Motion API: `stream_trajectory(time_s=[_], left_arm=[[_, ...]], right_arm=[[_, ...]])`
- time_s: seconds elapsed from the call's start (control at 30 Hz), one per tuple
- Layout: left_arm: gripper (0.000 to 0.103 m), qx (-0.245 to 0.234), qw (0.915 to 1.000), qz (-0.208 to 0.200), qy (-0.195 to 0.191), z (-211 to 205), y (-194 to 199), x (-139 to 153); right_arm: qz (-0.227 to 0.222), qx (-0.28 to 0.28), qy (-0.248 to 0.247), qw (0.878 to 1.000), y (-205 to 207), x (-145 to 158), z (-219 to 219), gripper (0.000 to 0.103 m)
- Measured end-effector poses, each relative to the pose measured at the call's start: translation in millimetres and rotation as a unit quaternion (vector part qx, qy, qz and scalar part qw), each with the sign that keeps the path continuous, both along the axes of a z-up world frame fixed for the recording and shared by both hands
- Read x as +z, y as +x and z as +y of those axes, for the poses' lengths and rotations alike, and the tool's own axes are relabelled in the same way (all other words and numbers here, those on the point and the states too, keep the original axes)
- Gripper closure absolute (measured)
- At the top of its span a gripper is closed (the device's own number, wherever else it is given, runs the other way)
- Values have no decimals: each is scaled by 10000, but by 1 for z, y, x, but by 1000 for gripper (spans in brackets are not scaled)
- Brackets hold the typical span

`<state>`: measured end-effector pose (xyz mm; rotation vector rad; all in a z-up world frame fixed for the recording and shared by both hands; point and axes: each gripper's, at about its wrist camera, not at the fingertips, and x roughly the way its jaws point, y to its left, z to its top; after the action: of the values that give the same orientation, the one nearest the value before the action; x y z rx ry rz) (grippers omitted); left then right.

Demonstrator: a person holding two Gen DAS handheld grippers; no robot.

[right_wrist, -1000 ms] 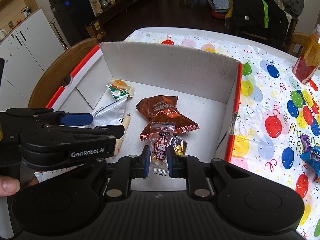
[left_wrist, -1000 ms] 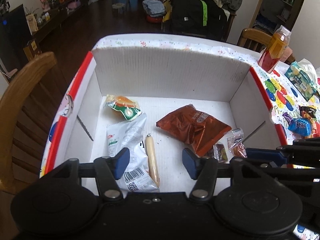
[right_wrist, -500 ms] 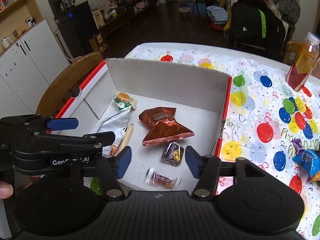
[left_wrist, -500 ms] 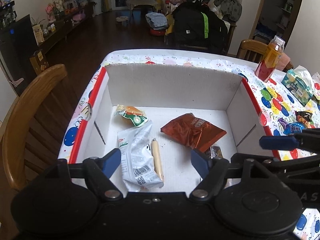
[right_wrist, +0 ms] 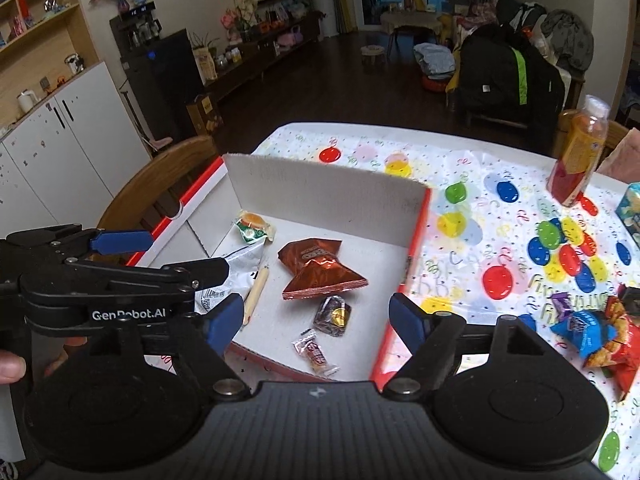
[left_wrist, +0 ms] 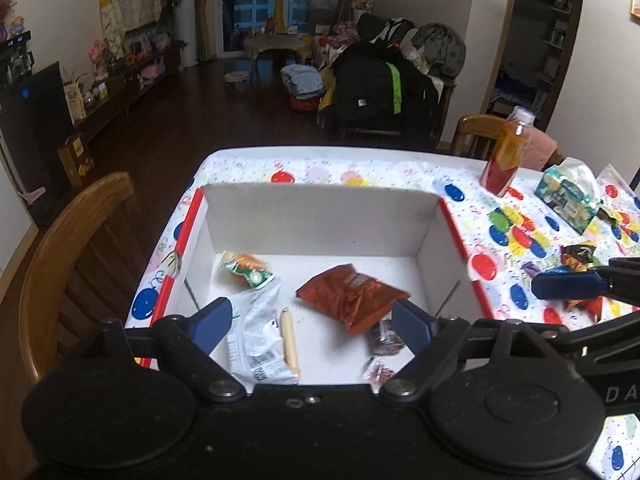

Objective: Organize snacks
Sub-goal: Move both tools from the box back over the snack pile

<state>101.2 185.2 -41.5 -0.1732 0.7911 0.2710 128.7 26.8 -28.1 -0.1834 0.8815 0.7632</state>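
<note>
A white cardboard box (left_wrist: 320, 216) (right_wrist: 324, 188) with red edges holds several snacks: a brown foil bag (left_wrist: 352, 294) (right_wrist: 318, 268), a white packet (left_wrist: 258, 336), an orange-green packet (right_wrist: 253, 226), a thin stick snack (left_wrist: 289, 340) (right_wrist: 256, 290), a dark wrapped sweet (right_wrist: 333, 316) and a small clear-wrapped candy (right_wrist: 314, 352). My left gripper (left_wrist: 312, 326) hovers open above the box's near side. My right gripper (right_wrist: 318, 320) is open too, above the box's near right corner, holding nothing. Loose snacks (right_wrist: 600, 328) lie on the balloon tablecloth to the right.
An orange drink bottle (right_wrist: 576, 152) and a tissue pack (left_wrist: 570, 196) stand at the table's far right. A wooden chair (left_wrist: 68, 248) sits left of the box. Dark bags are piled on a chair (left_wrist: 384, 92) beyond the table.
The right gripper opened and dropped the clear-wrapped candy into the box, then drew back. Both grippers have pulled up and away, so the box looks smaller.
</note>
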Motion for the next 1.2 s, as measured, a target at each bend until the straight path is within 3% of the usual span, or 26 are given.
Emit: stream_trajectory(time_s=[0.5,0.9,1.2], left_arm=[[4,-473,9980,-418,95,-58,14,21],[0,-996,9935,-554,-38,-129,51,17],[0,-1204,9917,-337,-298,-178,93,2]], right_arm=[[-293,-617,331,9971,2,22,-106,21],[-368,-1449,231,9885,27,12,-206,21],[-306,-1821,29,9828,52,-11,-261,21]])
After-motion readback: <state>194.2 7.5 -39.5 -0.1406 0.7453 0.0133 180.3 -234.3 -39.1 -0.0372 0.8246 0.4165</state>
